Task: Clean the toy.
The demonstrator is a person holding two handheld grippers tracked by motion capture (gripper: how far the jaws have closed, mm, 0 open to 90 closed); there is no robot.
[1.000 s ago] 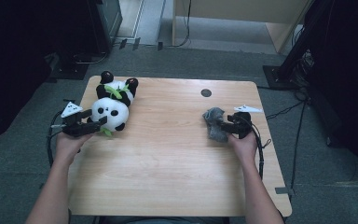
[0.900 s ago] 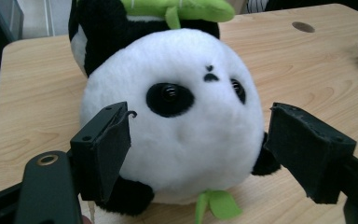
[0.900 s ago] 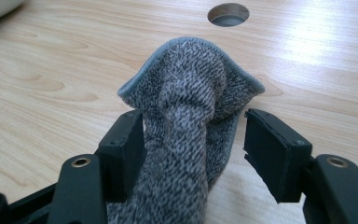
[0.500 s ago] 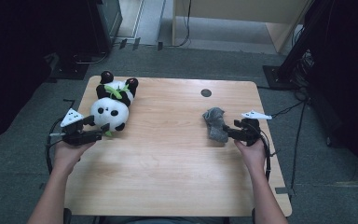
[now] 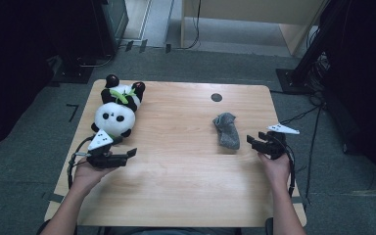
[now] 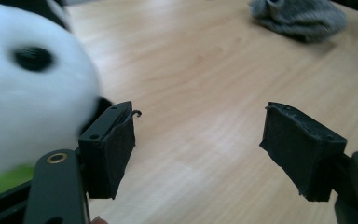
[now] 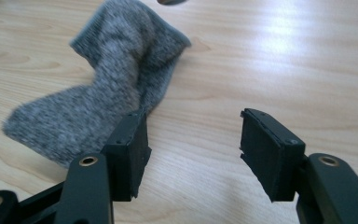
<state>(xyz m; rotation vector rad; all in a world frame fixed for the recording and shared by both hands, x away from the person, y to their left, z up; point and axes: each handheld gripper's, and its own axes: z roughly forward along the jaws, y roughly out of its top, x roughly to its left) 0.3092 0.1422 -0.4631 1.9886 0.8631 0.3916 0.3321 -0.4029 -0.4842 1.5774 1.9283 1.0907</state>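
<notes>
A black-and-white panda plush (image 5: pixel 120 105) lies at the table's far left, its white head (image 6: pixel 28 93) close beside my left jaw. My left gripper (image 5: pixel 127 155) (image 6: pixel 198 154) hovers just in front of the panda, open, with bare wood between its jaws; they have just been closing a little. A grey sock (image 5: pixel 226 129) (image 7: pixel 98 102) lies crumpled right of centre. My right gripper (image 5: pixel 251 141) (image 7: pixel 193 156) sits just to the right of the sock, open with nothing between its pads, its jaws also having just closed slightly. The sock (image 6: pixel 298 16) also shows far off in the left gripper view.
The wooden table (image 5: pixel 176 196) has a small dark round hole (image 5: pixel 216 97) near its far edge. Black stands and cables (image 5: pixel 303 73) crowd the floor beyond the table's right corner. A cable trails from each gripper over the table's edges.
Both hands have drawn back toward the near edge. The left gripper has left the panda's head and the right gripper has backed off from the sock. Panda and sock lie where they were.
</notes>
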